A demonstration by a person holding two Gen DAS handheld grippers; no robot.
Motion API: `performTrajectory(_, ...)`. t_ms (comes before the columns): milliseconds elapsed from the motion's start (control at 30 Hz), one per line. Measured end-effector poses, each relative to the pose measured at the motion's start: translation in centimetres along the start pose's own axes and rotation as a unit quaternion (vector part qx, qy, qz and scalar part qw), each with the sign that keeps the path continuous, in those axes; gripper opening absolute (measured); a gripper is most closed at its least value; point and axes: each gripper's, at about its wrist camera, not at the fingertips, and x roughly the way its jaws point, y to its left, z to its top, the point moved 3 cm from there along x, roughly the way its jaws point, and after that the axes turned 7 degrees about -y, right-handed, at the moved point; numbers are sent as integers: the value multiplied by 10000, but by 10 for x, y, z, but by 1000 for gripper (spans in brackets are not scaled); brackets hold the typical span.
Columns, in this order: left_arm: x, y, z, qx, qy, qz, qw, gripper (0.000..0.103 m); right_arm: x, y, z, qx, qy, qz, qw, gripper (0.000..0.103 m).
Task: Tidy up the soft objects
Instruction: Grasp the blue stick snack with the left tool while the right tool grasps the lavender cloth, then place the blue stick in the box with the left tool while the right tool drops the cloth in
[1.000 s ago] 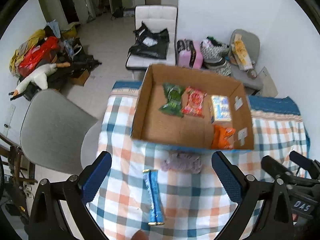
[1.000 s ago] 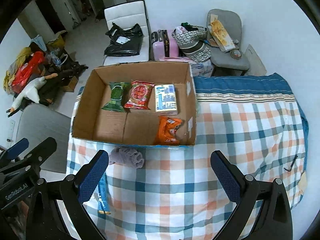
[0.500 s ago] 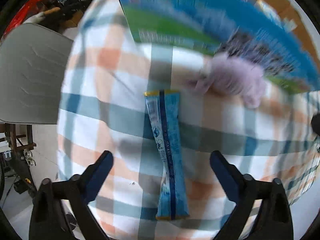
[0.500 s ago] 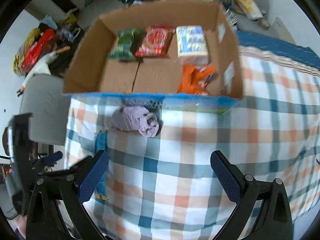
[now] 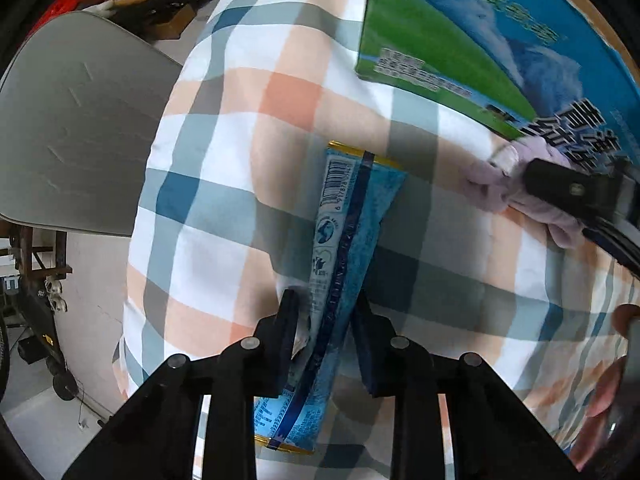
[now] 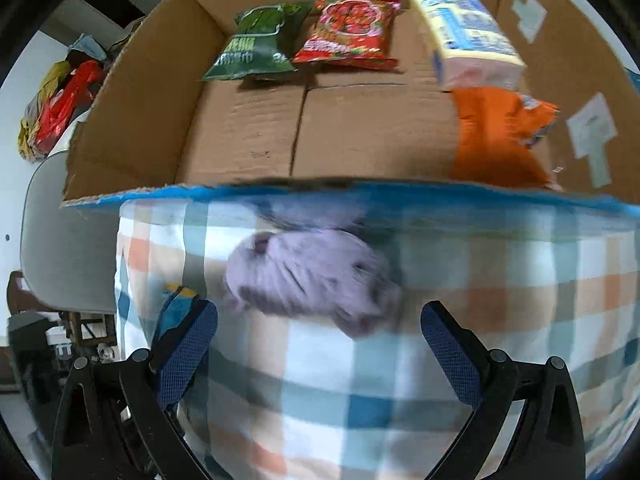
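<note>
My left gripper (image 5: 326, 312) is shut on a long blue snack packet (image 5: 344, 248) that lies on the checked tablecloth (image 5: 224, 184). A lilac rolled cloth (image 6: 308, 280) lies on the cloth just in front of the cardboard box (image 6: 240, 136). My right gripper (image 6: 320, 320) is open just before the lilac cloth, one finger at each side of it, not touching. In the left wrist view the lilac cloth (image 5: 492, 176) shows at the right with a black finger of the right gripper (image 5: 572, 192) over it.
The box holds a green packet (image 6: 256, 44), a red packet (image 6: 348, 32), a yellow-blue tissue pack (image 6: 468, 40) and an orange packet (image 6: 500, 132). A grey chair (image 5: 80, 128) stands by the table's left edge. The box's blue-green printed side (image 5: 480, 56) faces me.
Both grippers came down and forward toward the table. My left gripper closed on the blue packet. My right gripper came close to the lilac cloth and stayed open.
</note>
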Motion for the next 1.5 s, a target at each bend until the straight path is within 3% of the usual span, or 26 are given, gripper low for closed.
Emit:
performTrajectory(200, 0, -8, -2, 53, -3, 29, 10000, 20, 34, 8, 0, 108, 366, -401, 9985, 99)
performTrajectory(367, -8, -14, 0, 125, -62, -21, 9999, 16, 24, 5, -6, 64, 372, -280, 9989, 57)
performTrajectory(500, -23, -18, -3, 147, -114, -165, 9997, 16, 6, -4, -18, -13, 360, -213, 9991, 41)
performTrajectory(900, -108, -69, -3, 534, -498, -909, 9932, 16, -77, -46, -54, 209, 140, 360, 9990, 39)
performTrajectory(1100, -154, -87, 20, 653, -752, -1345, 9859, 16, -124, -43, -44, 263, -189, 635, 9975, 39)
performTrajectory(1300, -186, -101, 79, 861, -957, -1605, 9786, 16, -172, -34, -10, 338, -547, 942, 9935, 39)
performTrajectory(1500, -185, -106, 153, 966, -1094, -1258, 9813, 16, -187, -34, 38, 361, -820, 961, 9913, 39)
